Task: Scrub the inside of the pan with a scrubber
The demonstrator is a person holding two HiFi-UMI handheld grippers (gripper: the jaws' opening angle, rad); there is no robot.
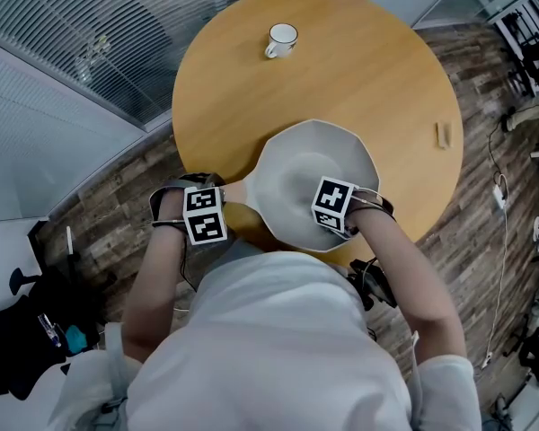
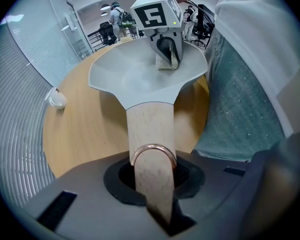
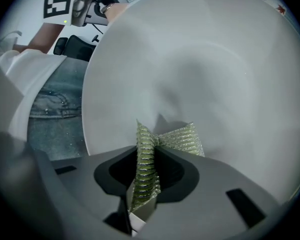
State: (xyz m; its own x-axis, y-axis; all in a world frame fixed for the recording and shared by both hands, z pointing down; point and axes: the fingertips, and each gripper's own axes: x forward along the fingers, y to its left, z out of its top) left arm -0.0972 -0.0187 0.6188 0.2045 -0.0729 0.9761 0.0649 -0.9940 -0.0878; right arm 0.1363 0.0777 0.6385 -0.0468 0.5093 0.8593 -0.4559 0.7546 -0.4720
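Scrubbing stage, by all signs, with no way to read how much of it is over. Left tool [image 2: 154, 184] clamped on the wooden handle [image 2: 150, 124] of the pan [image 1: 314, 164], jaws tight against the wood just past its copper-coloured hanging ring [image 2: 152, 146]. Right tool [image 3: 142, 184] clamped on the scrubber [image 3: 179, 139], a greenish glittery mesh pad, folded and pinched between the jaws, free end splayed against the pan's pale inner face. Pan at the near edge of the round wooden surface [image 1: 359, 70], close before the person, handle out toward the left. Resting on the wood or held just above it: hard to say. Scrubber inside the bowl, toward the side nearest the person, touching or all but touching the wall there.

Done, judging from this: pan secured, scrubber picked up and brought inside, contact made or nearly so. Left, as a judgement: working over the rest of the interior (far wall, floor, rim), then lifting out. No grime, foam or water streaks to be seen anywhere on the pale interior, so no telling scrubbed parts from unscrubbed. Elsewhere on the surface, well apart from the pan: white mug [image 1: 281, 39] at the far side, small wooden piece [image 1: 443, 135] near the right edge, neither involved.
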